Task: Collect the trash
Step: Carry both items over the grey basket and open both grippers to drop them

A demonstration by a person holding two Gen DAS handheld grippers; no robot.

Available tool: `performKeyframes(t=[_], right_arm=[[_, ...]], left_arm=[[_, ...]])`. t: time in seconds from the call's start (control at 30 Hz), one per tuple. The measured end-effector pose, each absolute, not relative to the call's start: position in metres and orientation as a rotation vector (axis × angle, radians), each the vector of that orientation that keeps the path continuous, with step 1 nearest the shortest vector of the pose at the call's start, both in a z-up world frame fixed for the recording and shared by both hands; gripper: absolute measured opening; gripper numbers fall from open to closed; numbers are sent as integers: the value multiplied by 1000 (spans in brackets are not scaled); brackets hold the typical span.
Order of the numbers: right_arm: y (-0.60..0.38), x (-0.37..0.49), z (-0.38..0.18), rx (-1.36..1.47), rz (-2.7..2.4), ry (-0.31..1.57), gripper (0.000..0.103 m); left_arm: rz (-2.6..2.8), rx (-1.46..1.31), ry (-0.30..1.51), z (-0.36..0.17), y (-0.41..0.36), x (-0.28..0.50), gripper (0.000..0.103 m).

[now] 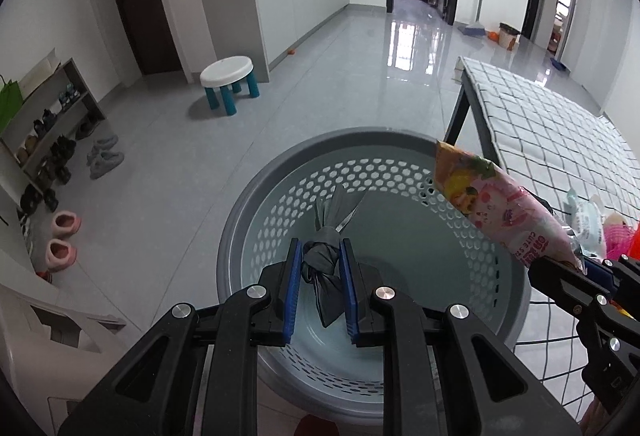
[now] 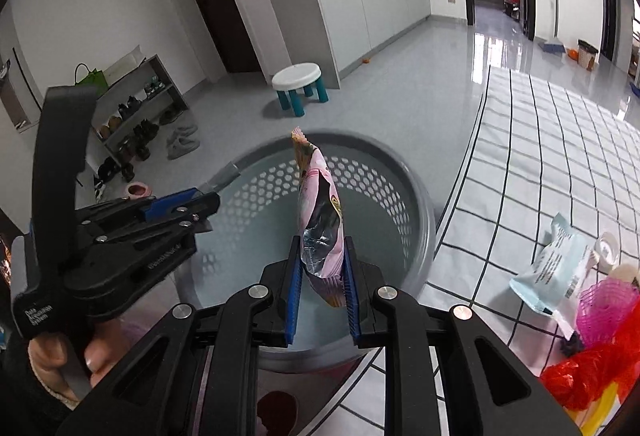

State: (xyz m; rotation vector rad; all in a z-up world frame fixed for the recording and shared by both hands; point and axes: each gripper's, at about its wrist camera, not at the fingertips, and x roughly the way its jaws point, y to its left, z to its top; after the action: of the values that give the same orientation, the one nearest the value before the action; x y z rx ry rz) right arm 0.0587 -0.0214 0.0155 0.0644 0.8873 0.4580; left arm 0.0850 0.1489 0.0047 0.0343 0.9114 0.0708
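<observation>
A round grey perforated basket (image 1: 280, 172) stands on the floor beside the table; it also shows in the right wrist view (image 2: 416, 176). My left gripper (image 1: 320, 248) is shut on a knotted grey plastic bag (image 1: 326, 240) and holds it over the basket's inside. My right gripper (image 2: 322, 248) is shut on a pink snack wrapper (image 2: 320, 208) and holds it upright over the basket. The wrapper (image 1: 504, 208) and the right gripper (image 1: 584, 268) show at the right of the left wrist view. The left gripper (image 2: 212, 192) shows at the left of the right wrist view.
A table with a checked cloth (image 2: 560, 140) holds a pale blue packet (image 2: 548, 268), pink netting (image 2: 604, 308) and red plastic (image 2: 592, 376). On the floor are a white stool (image 1: 228, 76), a shoe rack (image 1: 44, 124) and pink slippers (image 1: 64, 236).
</observation>
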Motion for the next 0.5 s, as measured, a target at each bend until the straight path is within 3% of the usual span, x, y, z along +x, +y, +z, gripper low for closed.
performKeyframes(t=[0.43, 0.5], right_arm=[[-18, 74, 6, 60, 447, 915, 19], [-16, 74, 4, 64, 447, 917, 20]], left_arm=[[84, 23, 937, -5, 157, 88, 21], [89, 20, 934, -4, 158, 87, 28]])
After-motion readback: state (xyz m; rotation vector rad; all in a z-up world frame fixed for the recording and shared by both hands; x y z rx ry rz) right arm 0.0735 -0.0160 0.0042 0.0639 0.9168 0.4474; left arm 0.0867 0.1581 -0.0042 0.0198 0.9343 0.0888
